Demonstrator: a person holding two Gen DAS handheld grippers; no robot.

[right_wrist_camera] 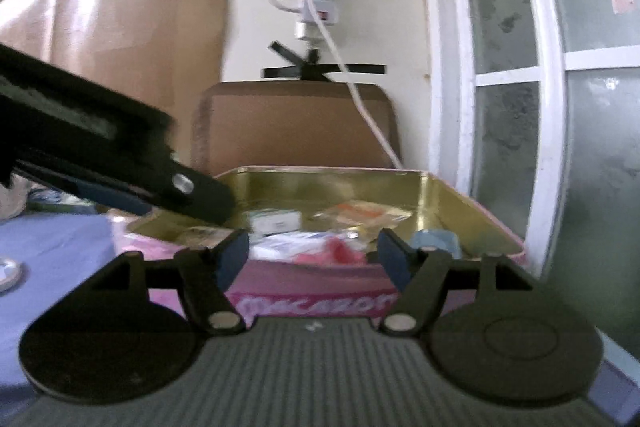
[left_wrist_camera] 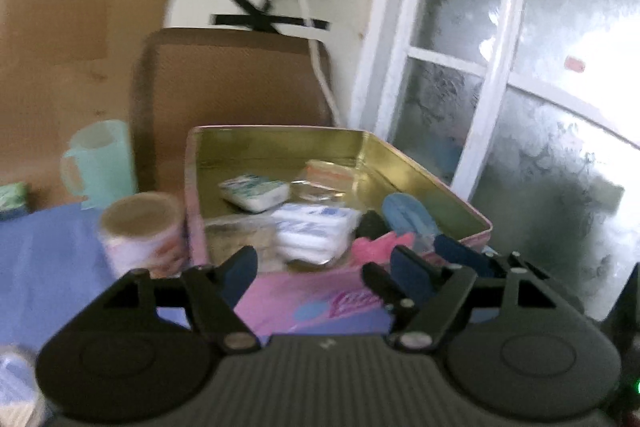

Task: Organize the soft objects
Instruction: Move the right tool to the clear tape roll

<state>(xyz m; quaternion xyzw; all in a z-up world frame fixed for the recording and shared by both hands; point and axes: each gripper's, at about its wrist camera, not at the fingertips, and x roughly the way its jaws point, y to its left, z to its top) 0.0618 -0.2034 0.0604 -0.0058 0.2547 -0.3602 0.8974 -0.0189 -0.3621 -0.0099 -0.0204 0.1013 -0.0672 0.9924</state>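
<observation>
A pink tin [left_wrist_camera: 280, 301] with a gold inside stands open on the blue cloth. It holds several soft packs: a white tissue pack [left_wrist_camera: 312, 231], a green-white pack [left_wrist_camera: 256, 191], a clear wrapped pack [left_wrist_camera: 324, 179], a pink piece [left_wrist_camera: 380, 245] and a blue piece [left_wrist_camera: 408, 213]. My left gripper [left_wrist_camera: 324, 271] is open and empty just before the tin's near wall. My right gripper [right_wrist_camera: 314, 255] is open and empty in front of the same tin [right_wrist_camera: 312, 301]. The left gripper's arm [right_wrist_camera: 120, 171] reaches over the tin's left corner in the right wrist view.
A patterned paper cup [left_wrist_camera: 140, 231] and a mint jug [left_wrist_camera: 100, 163] stand left of the tin. A brown board [left_wrist_camera: 236, 83] leans behind it. A white-framed glass door [left_wrist_camera: 500, 67] is at the right. A taped lamp and cable [right_wrist_camera: 316, 7] hang on the wall.
</observation>
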